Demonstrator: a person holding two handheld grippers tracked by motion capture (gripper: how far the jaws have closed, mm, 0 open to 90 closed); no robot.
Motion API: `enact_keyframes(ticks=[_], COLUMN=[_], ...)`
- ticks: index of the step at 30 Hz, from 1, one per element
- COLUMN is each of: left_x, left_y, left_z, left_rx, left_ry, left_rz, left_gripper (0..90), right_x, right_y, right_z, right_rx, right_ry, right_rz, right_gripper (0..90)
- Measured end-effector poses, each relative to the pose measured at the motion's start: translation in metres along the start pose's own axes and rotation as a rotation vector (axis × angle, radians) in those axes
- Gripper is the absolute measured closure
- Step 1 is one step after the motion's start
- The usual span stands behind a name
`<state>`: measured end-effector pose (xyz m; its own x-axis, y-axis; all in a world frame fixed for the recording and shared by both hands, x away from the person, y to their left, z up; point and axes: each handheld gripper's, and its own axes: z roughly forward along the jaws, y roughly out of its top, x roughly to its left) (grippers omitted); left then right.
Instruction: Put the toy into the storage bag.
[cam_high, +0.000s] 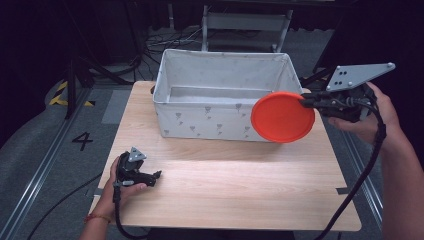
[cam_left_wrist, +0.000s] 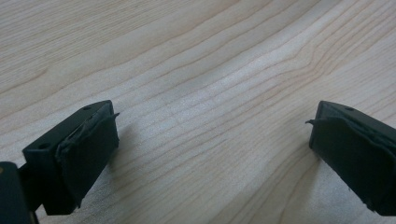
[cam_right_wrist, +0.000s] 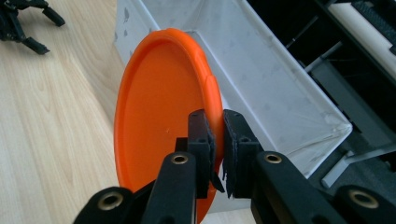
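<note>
Pinching the orange plate (cam_high: 282, 116) by its rim, the right gripper (cam_right_wrist: 215, 140) holds it against the fabric bin's (cam_high: 200, 120) front corner; lift clear first. Left gripper (cam_high: 150, 176) rests spread on the table (cam_high: 240, 185).

**One digit on the floor**

A single black number "4" (cam_high: 82, 141) is painted on the grey floor (cam_high: 30, 150), beside the left edge of the light wooden table (cam_high: 225, 180). No other text, label or brand can be read.
</note>
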<state>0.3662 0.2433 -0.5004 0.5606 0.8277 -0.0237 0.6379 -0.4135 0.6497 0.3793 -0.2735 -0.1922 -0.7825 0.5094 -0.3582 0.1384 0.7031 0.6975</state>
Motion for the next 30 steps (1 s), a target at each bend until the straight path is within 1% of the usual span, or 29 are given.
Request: enact_keyframes(ticks=[4, 8, 10, 12, 16, 17, 19, 20, 21, 22, 24, 25, 27, 28, 30], left_x=[0.0, 0.0, 0.0, 0.0, 0.0, 0.0, 0.0, 0.0, 0.0, 0.0, 0.0, 0.0, 0.0, 0.0, 0.0], left_y=[0.0, 0.0, 0.0, 0.0, 0.0, 0.0, 0.0, 0.0, 0.0, 0.0, 0.0, 0.0, 0.0, 0.0, 0.0], left_z=[0.0, 0.0, 0.0, 0.0, 0.0, 0.0, 0.0, 0.0, 0.0, 0.0, 0.0, 0.0, 0.0, 0.0, 0.0], left_rx=[0.0, 0.0, 0.0, 0.0, 0.0, 0.0, 0.0, 0.001, 0.001, 0.0, 0.0, 0.0, 0.0, 0.0, 0.0], left_ry=[0.0, 0.0, 0.0, 0.0, 0.0, 0.0, 0.0, 0.0, 0.0, 0.0, 0.0, 0.0, 0.0, 0.0, 0.0], left_rz=[0.0, 0.0, 0.0, 0.0, 0.0, 0.0, 0.001, 0.001, 0.001, 0.0, 0.0, 0.0, 0.0, 0.0, 0.0], left_gripper=[1.7, 1.7, 1.7, 1.7, 1.7, 1.7, 1.7, 1.7, 1.7, 1.7, 1.7, 1.7, 1.7, 1.7, 1.7], right_x=[-0.01, -0.021, -0.027, -0.035, -0.045, -0.045, -0.05, -0.054, -0.054, -0.058, -0.06, -0.063, -0.067, -0.072, -0.074], right_y=[0.006, 0.011, 0.013, 0.016, 0.019, 0.019, 0.02, 0.02, 0.02, 0.02, 0.02, 0.02, 0.02, 0.021, 0.021], right_z=[-0.003, 0.0, 0.004, 0.009, 0.019, 0.019, 0.024, 0.028, 0.028, 0.033, 0.035, 0.037, 0.041, 0.045, 0.049], right_rx=[-0.022, -0.03, -0.025, -0.033, -0.026, -0.026, -0.016, -0.007, -0.007, -0.009, -0.013, -0.019, -0.019, -0.025, -0.02], right_ry=[-0.024, -0.044, -0.059, -0.063, -0.083, -0.083, -0.09, -0.102, -0.102, -0.11, -0.118, -0.116, -0.128, -0.124, -0.131], right_rz=[0.006, 0.027, 0.037, 0.065, 0.084, 0.084, 0.088, 0.095, 0.095, 0.104, 0.111, 0.125, 0.132, 0.149, 0.15], right_gripper=[82.6, 82.6, 82.6, 82.6, 82.6, 82.6, 82.6, 82.6, 82.6, 82.6, 82.6, 82.6, 82.6, 82.6, 82.6])
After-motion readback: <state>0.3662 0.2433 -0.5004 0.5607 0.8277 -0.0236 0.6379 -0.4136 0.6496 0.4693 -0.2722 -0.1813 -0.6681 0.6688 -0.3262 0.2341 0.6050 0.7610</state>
